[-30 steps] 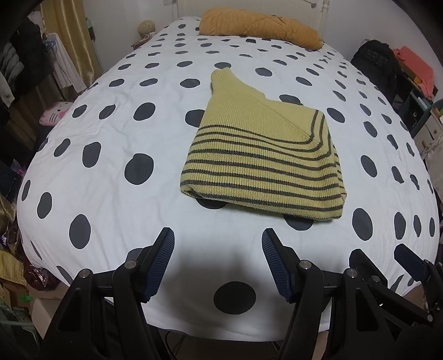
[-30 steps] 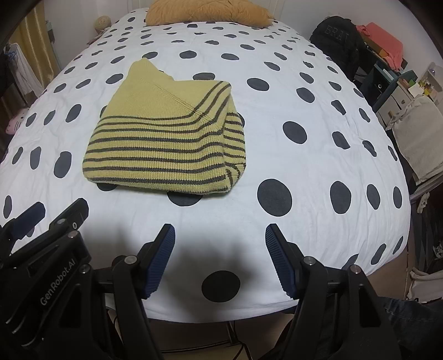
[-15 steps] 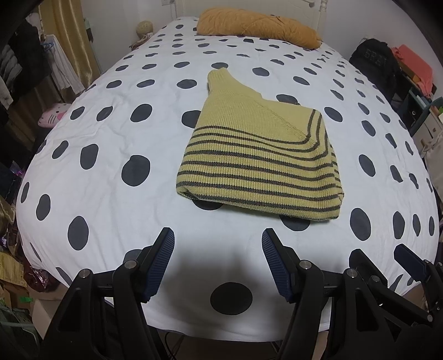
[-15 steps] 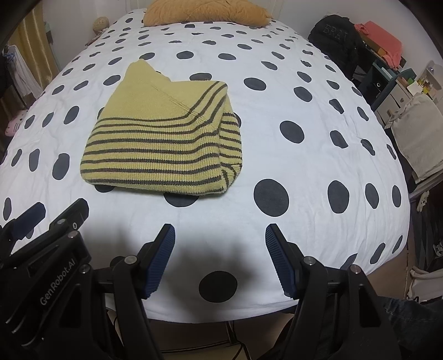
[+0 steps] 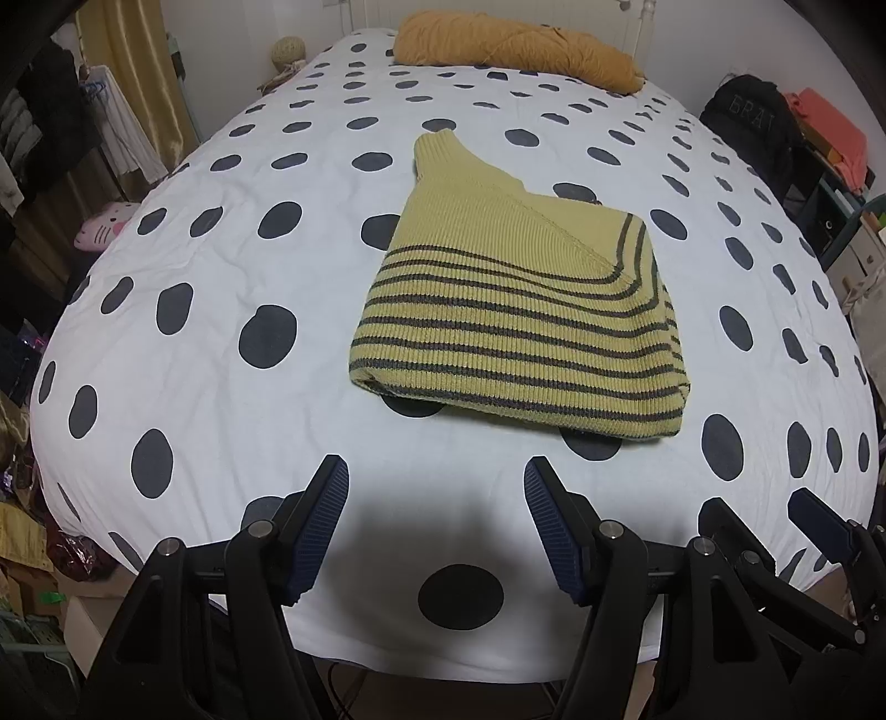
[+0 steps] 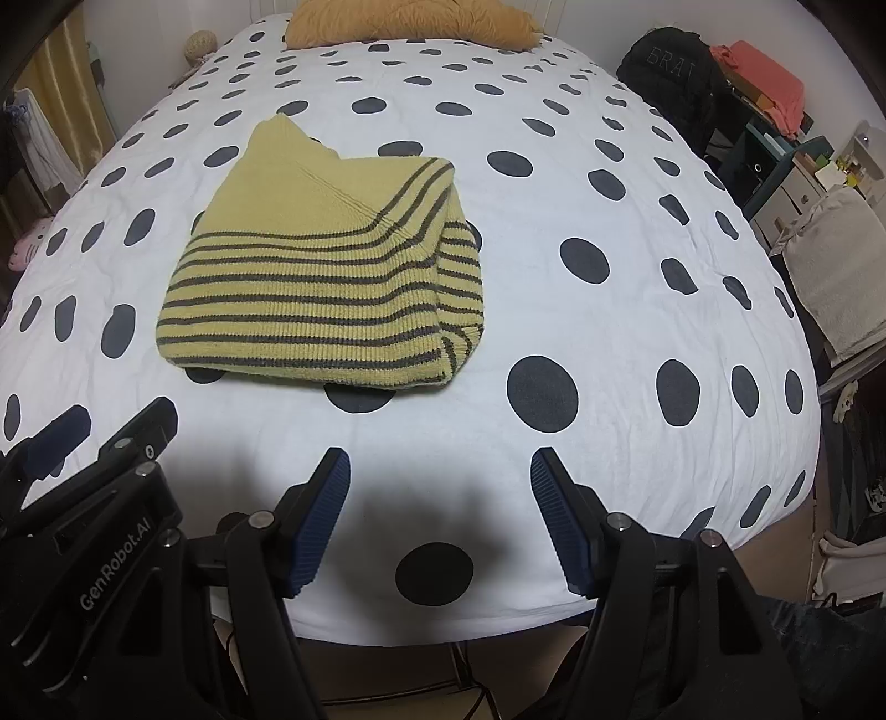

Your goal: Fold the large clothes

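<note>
A yellow knit sweater with dark stripes (image 5: 515, 310) lies folded into a compact bundle on the polka-dot bed (image 5: 221, 266); it also shows in the right wrist view (image 6: 326, 288). My left gripper (image 5: 437, 482) is open and empty, above the bed's near edge, short of the sweater. My right gripper (image 6: 440, 471) is open and empty beside it, also short of the sweater. Each gripper shows at the edge of the other's view.
An orange pillow (image 5: 515, 47) lies at the head of the bed. A black backpack (image 6: 670, 72), shelves and a white bag (image 6: 836, 266) stand on the right. Hanging clothes and a pink plush (image 5: 102, 227) are on the left.
Both grippers have drawn back slightly toward the foot of the bed; the sweater sits a little higher in both views. Both stay open and empty.
</note>
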`<action>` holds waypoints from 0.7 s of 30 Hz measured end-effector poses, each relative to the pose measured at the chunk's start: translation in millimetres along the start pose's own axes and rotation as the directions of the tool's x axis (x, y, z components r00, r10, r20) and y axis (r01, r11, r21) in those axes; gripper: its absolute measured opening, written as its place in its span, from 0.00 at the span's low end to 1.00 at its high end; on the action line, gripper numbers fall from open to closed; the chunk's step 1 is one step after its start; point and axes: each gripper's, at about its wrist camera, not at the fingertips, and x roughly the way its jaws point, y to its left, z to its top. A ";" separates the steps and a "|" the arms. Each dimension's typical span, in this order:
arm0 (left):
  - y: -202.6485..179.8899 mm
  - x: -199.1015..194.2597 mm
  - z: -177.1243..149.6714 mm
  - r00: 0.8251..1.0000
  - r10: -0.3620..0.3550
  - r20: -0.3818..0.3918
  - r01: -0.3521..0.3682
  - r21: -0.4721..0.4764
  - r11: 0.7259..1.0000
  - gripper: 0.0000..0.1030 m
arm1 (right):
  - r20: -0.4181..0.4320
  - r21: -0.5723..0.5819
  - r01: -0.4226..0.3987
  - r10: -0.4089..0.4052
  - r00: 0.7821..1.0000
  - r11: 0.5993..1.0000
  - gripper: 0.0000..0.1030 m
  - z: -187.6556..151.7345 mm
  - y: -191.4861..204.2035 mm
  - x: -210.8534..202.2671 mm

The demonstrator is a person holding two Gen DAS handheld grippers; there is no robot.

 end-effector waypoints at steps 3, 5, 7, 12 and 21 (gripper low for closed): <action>0.2 2.1 -0.1 1.000 0.000 -0.004 0.000 0.000 1.000 0.65 | -0.003 0.001 -0.001 0.001 1.000 1.000 0.66 0.1 -0.1 2.2; 0.6 3.0 -0.1 1.000 0.000 -0.007 0.000 0.000 1.000 0.65 | -0.004 0.001 0.000 0.000 1.000 1.000 0.66 -0.1 0.2 3.0; 0.8 3.5 0.2 1.000 -0.001 -0.008 0.001 0.000 1.000 0.65 | -0.004 0.001 0.000 0.000 1.000 1.000 0.66 -0.1 0.2 3.0; 0.1 5.5 0.2 1.000 0.000 -0.012 0.000 0.001 1.000 0.65 | -0.006 0.002 0.000 0.000 1.000 1.000 0.66 -0.2 0.3 4.2; -0.7 7.8 0.1 1.000 -0.001 -0.013 0.001 0.001 1.000 0.65 | -0.010 0.003 -0.001 0.001 1.000 1.000 0.66 0.0 -0.5 6.6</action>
